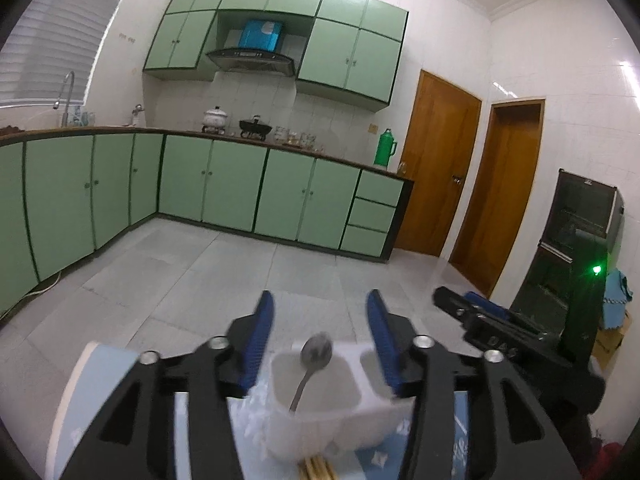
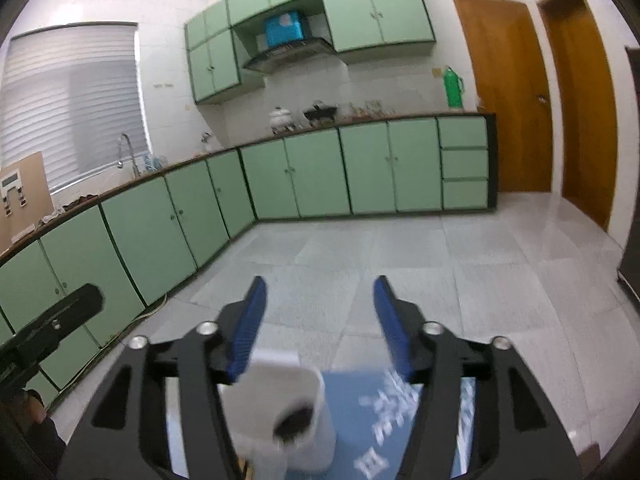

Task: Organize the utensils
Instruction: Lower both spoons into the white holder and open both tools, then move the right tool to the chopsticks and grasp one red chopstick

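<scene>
Left wrist view, from left to right: at lower left a pale blue-and-white rounded object (image 1: pixel 92 384) sits just beside the left gripper (image 1: pixel 320 320), whose blue fingers are spread wide and hold nothing. Between and below them, at lower centre, stands a white divided utensil holder (image 1: pixel 320 420). A metal spoon (image 1: pixel 312 364) leans in its nearer compartment, bowl up, handle running down and slightly left. At the bottom edge some wooden chopstick ends (image 1: pixel 316 470) poke into frame, directly under the jaws; this arm looks nearer to them. At right, the right gripper (image 1: pixel 472 312) shows side-on.

Right wrist view: its fingers (image 2: pixel 248 320) are likewise released and empty, above a blurred white cup-like container (image 2: pixel 288 412) on a blue patterned mat (image 2: pixel 360 400).
</scene>
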A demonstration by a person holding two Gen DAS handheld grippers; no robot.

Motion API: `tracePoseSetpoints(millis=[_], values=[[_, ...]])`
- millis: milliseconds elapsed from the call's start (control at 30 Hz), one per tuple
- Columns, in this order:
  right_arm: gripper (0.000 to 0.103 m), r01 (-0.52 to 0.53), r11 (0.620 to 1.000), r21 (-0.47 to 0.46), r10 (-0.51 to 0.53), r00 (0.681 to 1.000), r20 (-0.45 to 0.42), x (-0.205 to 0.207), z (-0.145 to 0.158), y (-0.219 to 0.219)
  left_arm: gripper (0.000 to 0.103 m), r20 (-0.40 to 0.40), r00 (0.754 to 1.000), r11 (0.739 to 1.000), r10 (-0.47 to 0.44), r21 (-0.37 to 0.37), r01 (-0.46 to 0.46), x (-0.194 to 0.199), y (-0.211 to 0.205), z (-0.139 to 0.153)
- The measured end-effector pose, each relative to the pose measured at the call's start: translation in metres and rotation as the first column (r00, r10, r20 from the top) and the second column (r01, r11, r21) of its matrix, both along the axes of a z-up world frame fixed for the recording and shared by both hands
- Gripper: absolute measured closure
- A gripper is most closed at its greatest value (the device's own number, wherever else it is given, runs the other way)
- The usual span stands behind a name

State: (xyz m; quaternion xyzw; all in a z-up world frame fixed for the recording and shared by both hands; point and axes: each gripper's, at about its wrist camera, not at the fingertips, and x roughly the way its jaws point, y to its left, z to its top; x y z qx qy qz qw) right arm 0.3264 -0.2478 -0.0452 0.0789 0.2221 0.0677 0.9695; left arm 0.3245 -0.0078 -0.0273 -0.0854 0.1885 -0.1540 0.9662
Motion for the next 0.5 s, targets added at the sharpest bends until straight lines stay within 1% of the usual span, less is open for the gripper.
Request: tracePoseSetpoints(millis=[33,100,133,200,267,367,500], values=[[0.037,-0.004,1.000,-0.003,0.004,1.000,-0.018,-0.015,-0.002,-0.001,0.046,-0.010,1.000,1.000,-0.001,0.005,0.001,-0.006,0.000,-0.001],[0.025,-0.011,1.000,-0.019,0.011,0.999,-0.036,-0.042,-0.007,-0.002,0.039,-0.048,0.999,1.000,0.006,0.020,-0.005,-0.026,0.003,-0.007],[0.023,-0.015,1.000,-0.026,0.013,0.999,-0.052,-0.053,-0.010,-0.001,0.035,-0.068,0.998,1.000,0.009,0.027,-0.007,-0.035,0.005,-0.010],[0.018,-0.031,0.999,-0.031,0.028,0.995,-0.096,-0.078,-0.019,0.000,0.030,-0.118,0.993,0.999,0.013,0.039,-0.009,-0.057,0.007,-0.022],[0.017,-0.050,0.998,-0.041,0.043,0.987,-0.155,-0.107,-0.036,0.004,0.028,-0.168,0.986,0.998,0.018,0.062,-0.007,-0.075,0.009,-0.036],[0.017,-0.064,0.997,-0.043,0.052,0.972,-0.231,-0.142,-0.060,0.010,0.028,-0.234,0.971,0.994,0.038,0.113,-0.012,-0.107,0.011,-0.065],[0.017,-0.085,0.995,-0.052,0.066,0.952,-0.299,-0.177,-0.084,0.025,0.028,-0.312,0.948,0.988,0.065,0.155,-0.017,-0.128,0.012,-0.094]])
